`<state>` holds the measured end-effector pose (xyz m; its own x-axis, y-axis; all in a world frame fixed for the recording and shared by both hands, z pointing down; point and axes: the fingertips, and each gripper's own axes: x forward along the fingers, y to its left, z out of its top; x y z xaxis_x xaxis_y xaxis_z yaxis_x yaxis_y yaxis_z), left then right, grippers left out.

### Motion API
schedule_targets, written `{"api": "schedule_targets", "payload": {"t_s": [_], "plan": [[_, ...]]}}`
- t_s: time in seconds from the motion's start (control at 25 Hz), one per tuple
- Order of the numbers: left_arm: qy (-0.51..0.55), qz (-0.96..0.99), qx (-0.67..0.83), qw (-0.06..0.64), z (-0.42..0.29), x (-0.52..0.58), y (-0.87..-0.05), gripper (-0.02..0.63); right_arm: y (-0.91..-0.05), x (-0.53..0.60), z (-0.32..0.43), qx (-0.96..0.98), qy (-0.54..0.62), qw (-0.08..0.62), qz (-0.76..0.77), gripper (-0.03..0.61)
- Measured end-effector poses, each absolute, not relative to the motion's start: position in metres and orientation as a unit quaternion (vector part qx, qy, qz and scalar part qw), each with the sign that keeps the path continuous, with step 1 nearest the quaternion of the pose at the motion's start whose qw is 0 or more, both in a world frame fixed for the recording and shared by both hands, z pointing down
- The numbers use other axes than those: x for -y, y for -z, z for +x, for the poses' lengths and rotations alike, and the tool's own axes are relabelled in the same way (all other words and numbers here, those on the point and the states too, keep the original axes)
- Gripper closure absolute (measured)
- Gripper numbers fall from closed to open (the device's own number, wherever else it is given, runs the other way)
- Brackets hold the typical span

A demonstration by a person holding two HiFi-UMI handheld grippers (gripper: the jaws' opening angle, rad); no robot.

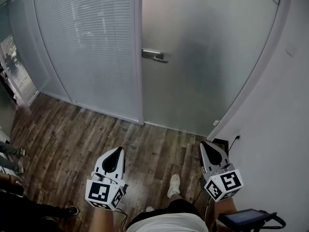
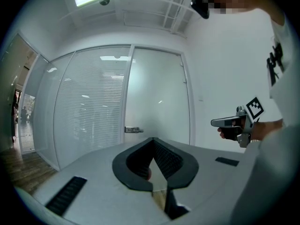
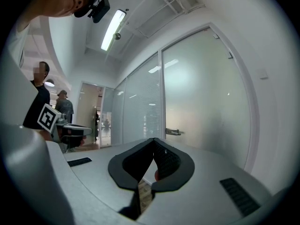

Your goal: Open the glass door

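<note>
The left hand-held gripper (image 1: 118,151) and right hand-held gripper (image 1: 206,145), clenched empty, face a frosted glass door (image 1: 207,57).

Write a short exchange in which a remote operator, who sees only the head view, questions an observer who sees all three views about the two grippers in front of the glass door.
Operator: From above I see the door handle untouched. Are the left gripper's jaws open?
Observer: No. In the left gripper view its jaws meet at the tips, with nothing between them.
Operator: And the right gripper?
Observer: The right gripper view shows its jaws together too, and empty.
</note>
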<state>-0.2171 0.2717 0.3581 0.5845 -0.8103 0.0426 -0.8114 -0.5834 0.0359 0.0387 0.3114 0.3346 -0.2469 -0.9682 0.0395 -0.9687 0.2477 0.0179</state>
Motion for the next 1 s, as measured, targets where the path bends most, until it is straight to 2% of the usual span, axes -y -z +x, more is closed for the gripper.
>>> {"api": "schedule_targets", "payload": {"t_s": [0.44, 0.76, 1.0], "plan": [[-0.044, 0.884, 0.465, 0.0, -0.129, -0.157, -0.358, 0.614, -0.345, -0.185, 0.117, 0.8, -0.022, 0.011, 0.6, 0.577], [-0.035, 0.881, 0.471, 0.027, -0.053, -0.072, -0.347, 0.614, -0.335, -0.088, 0.188, 0.813, -0.031, 0.008, 0.581, 0.577], [-0.034, 0.878, 0.477, 0.037, -0.036, -0.029, -0.329, 0.614, -0.32, -0.042, 0.206, 0.819, -0.035, 0.003, 0.573, 0.577]]}}
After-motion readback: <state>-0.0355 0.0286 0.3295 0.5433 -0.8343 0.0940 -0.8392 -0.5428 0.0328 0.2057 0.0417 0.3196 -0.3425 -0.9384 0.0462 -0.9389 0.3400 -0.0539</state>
